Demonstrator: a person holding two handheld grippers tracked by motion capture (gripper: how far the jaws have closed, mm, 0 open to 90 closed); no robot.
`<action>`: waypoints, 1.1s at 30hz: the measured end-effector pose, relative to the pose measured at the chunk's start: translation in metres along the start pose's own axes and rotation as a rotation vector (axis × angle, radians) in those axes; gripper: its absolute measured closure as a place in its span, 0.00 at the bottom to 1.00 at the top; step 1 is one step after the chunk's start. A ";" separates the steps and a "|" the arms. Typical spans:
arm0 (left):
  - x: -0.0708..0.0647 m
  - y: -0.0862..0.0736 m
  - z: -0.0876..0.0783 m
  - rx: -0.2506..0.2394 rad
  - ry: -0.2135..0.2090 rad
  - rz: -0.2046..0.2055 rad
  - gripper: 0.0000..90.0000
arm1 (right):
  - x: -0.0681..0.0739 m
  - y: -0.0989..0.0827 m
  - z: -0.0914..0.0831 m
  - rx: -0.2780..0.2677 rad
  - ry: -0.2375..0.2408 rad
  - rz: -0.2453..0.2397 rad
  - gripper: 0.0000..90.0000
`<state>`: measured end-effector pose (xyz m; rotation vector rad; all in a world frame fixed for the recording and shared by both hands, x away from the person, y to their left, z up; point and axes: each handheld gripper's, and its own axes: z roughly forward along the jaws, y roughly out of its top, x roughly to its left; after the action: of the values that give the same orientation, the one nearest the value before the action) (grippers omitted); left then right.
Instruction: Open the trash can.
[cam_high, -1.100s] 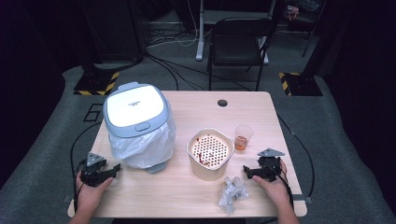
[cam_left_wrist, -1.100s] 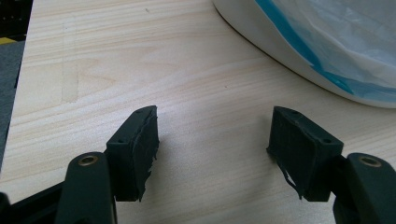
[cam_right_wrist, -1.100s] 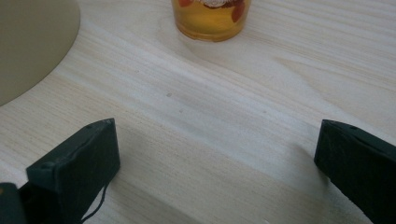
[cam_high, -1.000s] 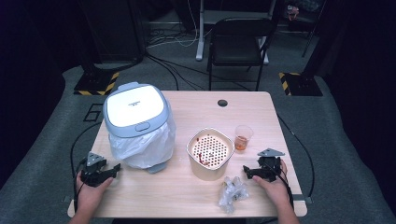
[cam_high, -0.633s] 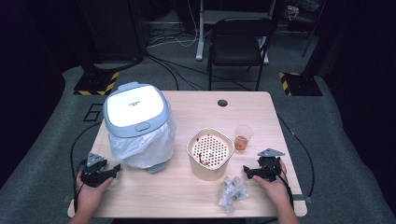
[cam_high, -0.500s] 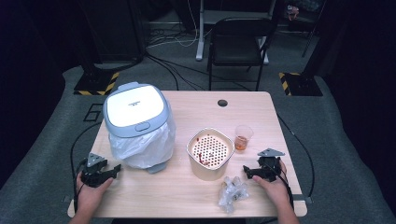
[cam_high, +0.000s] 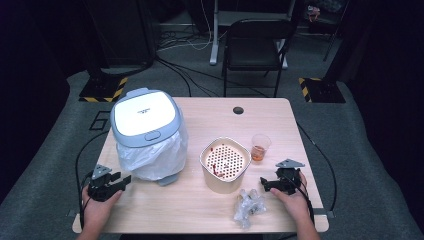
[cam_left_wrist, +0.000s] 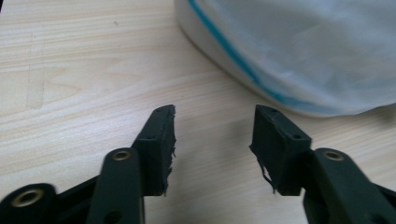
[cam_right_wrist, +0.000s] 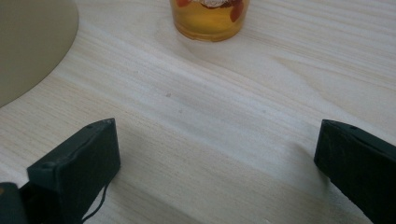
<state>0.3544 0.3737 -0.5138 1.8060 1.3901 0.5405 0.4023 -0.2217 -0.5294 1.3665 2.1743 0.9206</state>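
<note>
Idle start: left gripper (cam_high: 120, 181) and right gripper (cam_high: 266, 184) both spread, empty; amber-filled clear plastic cup (cam_high: 260, 146) at twelve o'clock, likely next reach.

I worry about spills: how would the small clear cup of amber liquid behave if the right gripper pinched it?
The cup looks like thin clear plastic, so it would likely flex under the jaws. It is open-topped and partly filled, so squeezing or tilting could slop liquid out. Being small and light-looking, it may tip or slide if nudged.
</note>
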 end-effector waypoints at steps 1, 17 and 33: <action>-0.002 0.000 -0.002 -0.011 -0.005 -0.013 0.58 | 0.000 0.000 0.000 0.001 0.000 0.000 0.00; -0.028 0.010 -0.032 0.024 -0.097 0.068 0.93 | 0.001 0.000 0.000 -0.002 -0.004 0.011 0.00; -0.075 0.021 -0.028 0.027 -0.228 0.104 0.98 | 0.001 0.000 0.000 -0.003 -0.006 0.011 0.00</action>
<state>0.3240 0.3103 -0.4711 1.9042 1.1592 0.3575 0.4018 -0.2213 -0.5295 1.3797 2.1619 0.9219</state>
